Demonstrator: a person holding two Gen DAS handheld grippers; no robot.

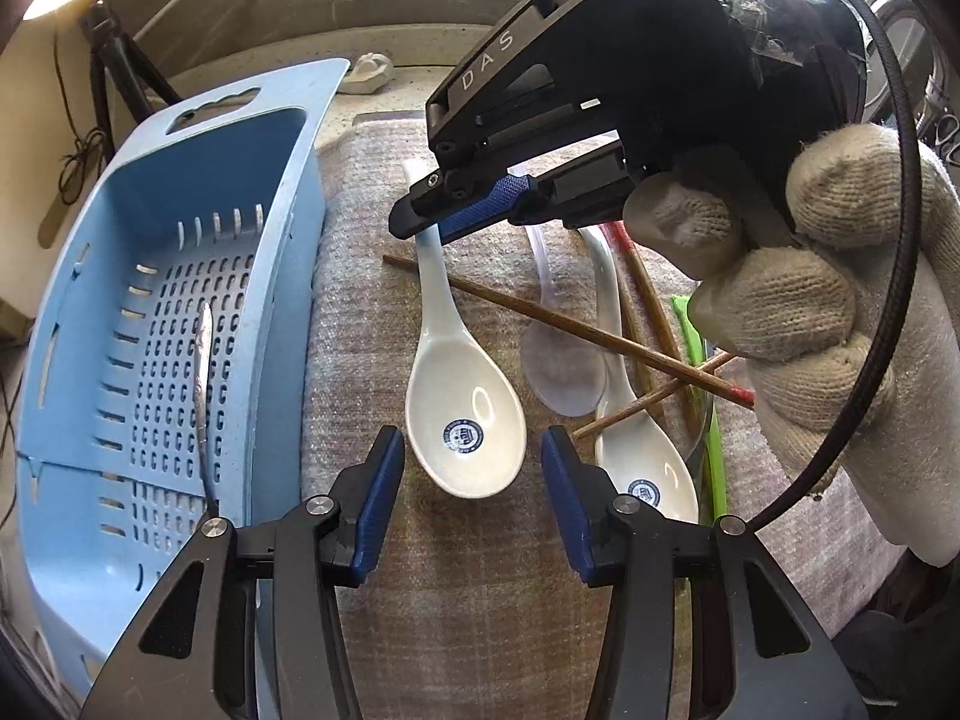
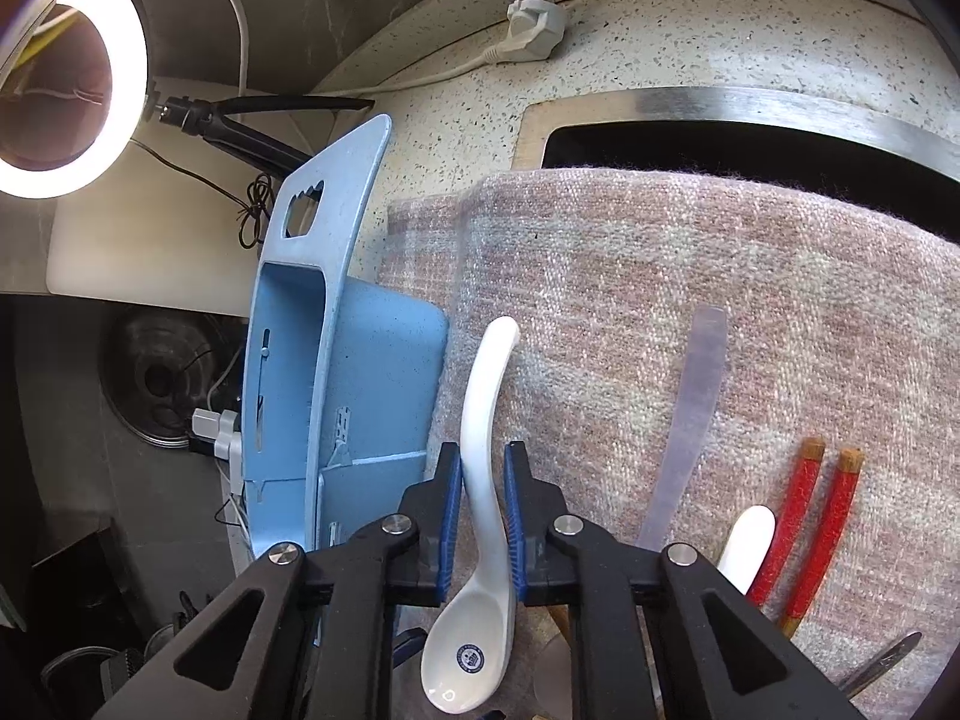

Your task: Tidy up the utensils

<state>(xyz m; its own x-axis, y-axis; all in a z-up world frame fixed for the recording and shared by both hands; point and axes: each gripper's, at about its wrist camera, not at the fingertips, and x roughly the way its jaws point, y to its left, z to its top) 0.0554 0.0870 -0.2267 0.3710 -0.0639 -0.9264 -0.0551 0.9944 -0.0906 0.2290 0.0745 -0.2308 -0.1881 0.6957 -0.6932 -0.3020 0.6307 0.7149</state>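
Note:
A white ceramic spoon (image 1: 462,402) with a blue emblem lies on the woven cloth (image 1: 372,312). My right gripper (image 1: 414,222) is shut on its handle, both pads pressing the handle's sides in the right wrist view, where the right gripper (image 2: 483,450) frames the spoon (image 2: 487,360). My left gripper (image 1: 471,444) hangs open just above the spoon's bowl, holding nothing. A blue perforated basket (image 1: 180,312) stands to the left with a metal utensil (image 1: 204,372) inside.
A second white spoon (image 1: 648,462), a translucent plastic spoon (image 1: 561,360), crossed chopsticks (image 1: 570,324) and a green utensil (image 1: 696,354) lie to the right on the cloth. A gloved hand (image 1: 810,276) holds the right gripper. A steel-rimmed sink (image 2: 720,108) lies beyond the cloth.

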